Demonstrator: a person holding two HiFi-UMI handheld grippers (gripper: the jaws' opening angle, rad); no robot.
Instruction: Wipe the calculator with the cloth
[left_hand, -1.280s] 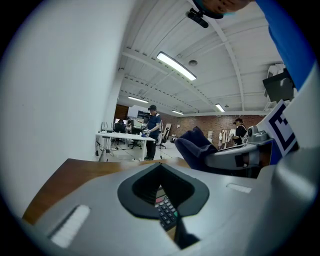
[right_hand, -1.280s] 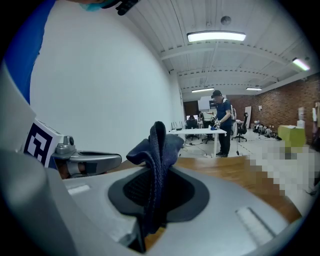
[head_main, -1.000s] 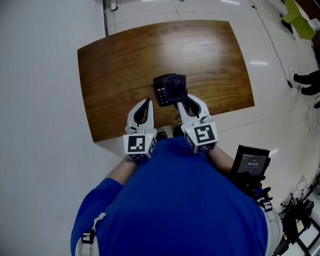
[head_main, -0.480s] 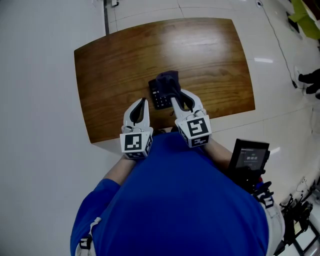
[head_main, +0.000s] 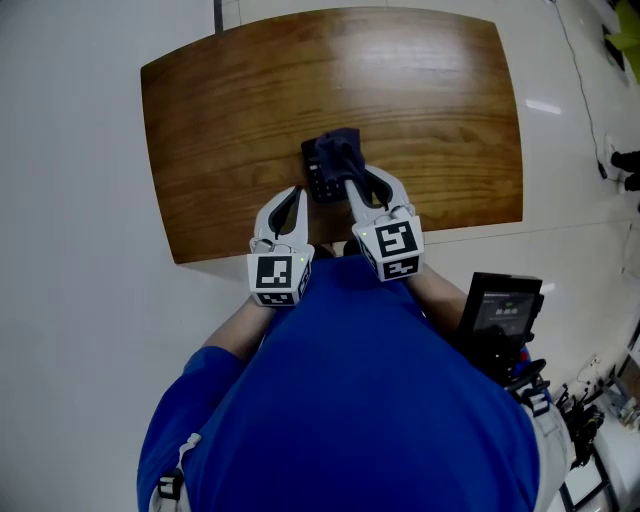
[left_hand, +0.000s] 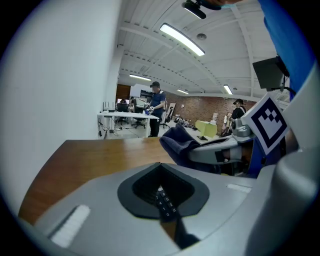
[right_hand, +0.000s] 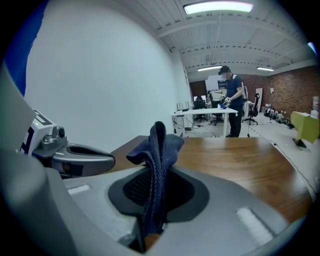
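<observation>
Wood table (head_main: 220, 120), bare apart from the work piece; it ran ahead of both grippers and out to either side of them.

Left gripper (head_main: 295, 192): jaws closed tip to tip, nothing clamped. In its own view a few calculator keys showed through the window between the jaws, which I read as seen beyond them, not gripped.

Right gripper (head_main: 348, 184): jaws clenched on the cloth (right_hand: 158, 155). A dark blue fold stood up between the jaws and spilled forward past the tips.

Calculator (head_main: 316, 180): flat on the table, directly ahead of the right gripper's tips and ahead and to the right of the left gripper's tips. The left tips were near its near-left corner; contact could not be settled from the head view. Its long axis ran roughly away from the person, close to the line of the right gripper's jaws. The cloth covered its far and right part, leaving the near-left keys exposed.

Judgement: the right gripper was the nearer and held the wiping tool, so the stroke belongs to it, drawn along that long axis towards the exposed keys. The free left gripper was placed to steady the body if it slid.

Containers: none in view.
</observation>
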